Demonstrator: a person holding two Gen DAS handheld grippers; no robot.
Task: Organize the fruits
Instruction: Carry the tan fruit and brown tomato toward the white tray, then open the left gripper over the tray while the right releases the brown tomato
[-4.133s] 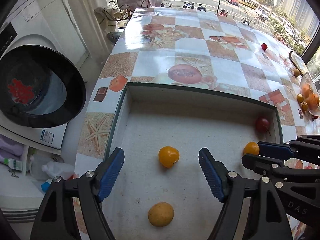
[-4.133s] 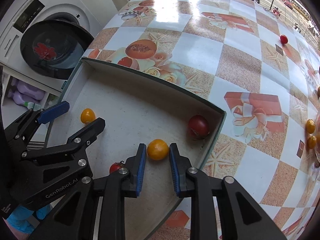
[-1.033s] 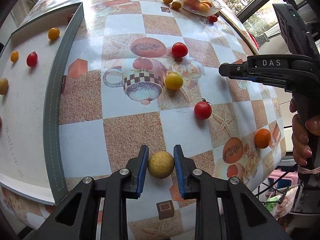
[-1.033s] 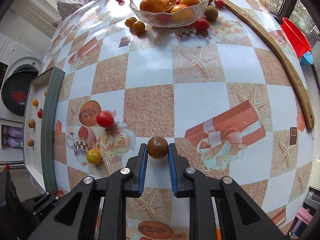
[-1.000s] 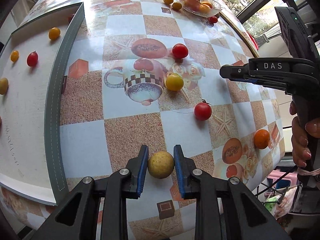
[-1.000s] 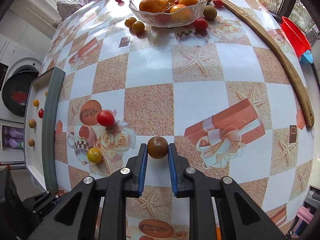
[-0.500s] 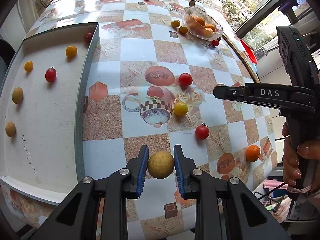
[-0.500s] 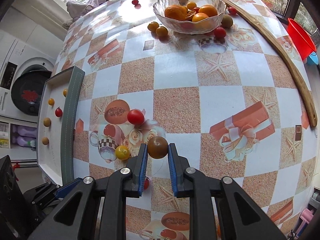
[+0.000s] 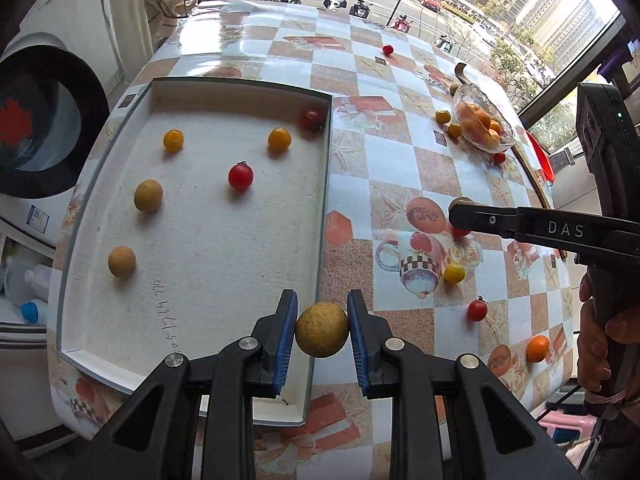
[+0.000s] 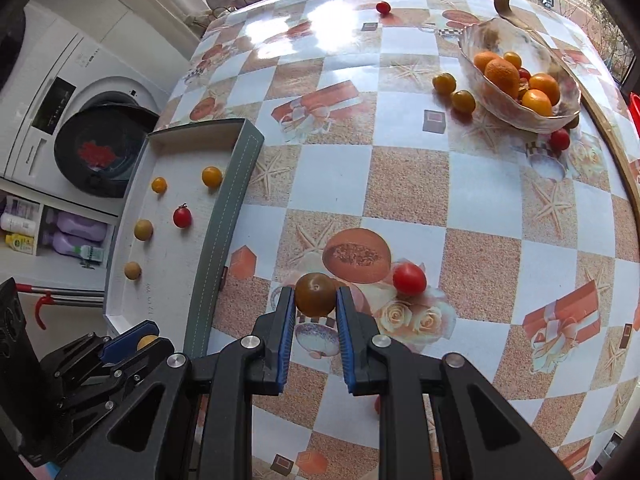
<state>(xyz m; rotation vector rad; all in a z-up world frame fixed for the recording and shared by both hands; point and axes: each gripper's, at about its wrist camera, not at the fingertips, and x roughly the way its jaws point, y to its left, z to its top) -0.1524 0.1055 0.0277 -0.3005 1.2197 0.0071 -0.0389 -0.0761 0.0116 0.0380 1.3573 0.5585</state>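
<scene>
Closest to the left wrist camera, the left gripper (image 9: 322, 336) is clamped on a yellowish-brown round fruit (image 9: 322, 335), its blue pads (image 9: 287, 340) pressing both sides, and the fruit hangs over the near right edge of the shallow white tray (image 9: 324, 208). Likewise, the right gripper (image 10: 316, 314) is closed on a dark brownish-green tomato (image 10: 315, 294), held above the checked tablecloth (image 10: 404, 184) just beside a printed melon slice, with a loose red tomato (image 10: 409, 278) lying next to it on the cloth. From the left view the right gripper reaches in from the right side, gripped by a person's hand (image 9: 600, 348), and below it on the cloth lie a small yellow tomato (image 9: 454, 272), a red cherry tomato (image 9: 477, 309) and a small orange (image 9: 537, 348). Inside the tray, spaced apart on its white floor, sit two tan round fruits (image 9: 121, 261), a red tomato (image 9: 241, 176), two orange-yellow tomatoes (image 9: 279, 138) and a dark red tomato (image 9: 311, 119) tucked in the far right corner. Farther across the table stands a glass bowl (image 10: 532, 116) holding oranges and small tomatoes, with two yellow-brown tomatoes (image 10: 444, 83) just beside it and a red one (image 10: 559, 139) near its other side. Near the far edge a lone red tomato (image 10: 383, 7) rests on the cloth. Off the table's left side stands a washing machine (image 10: 80, 128) with its round door.
</scene>
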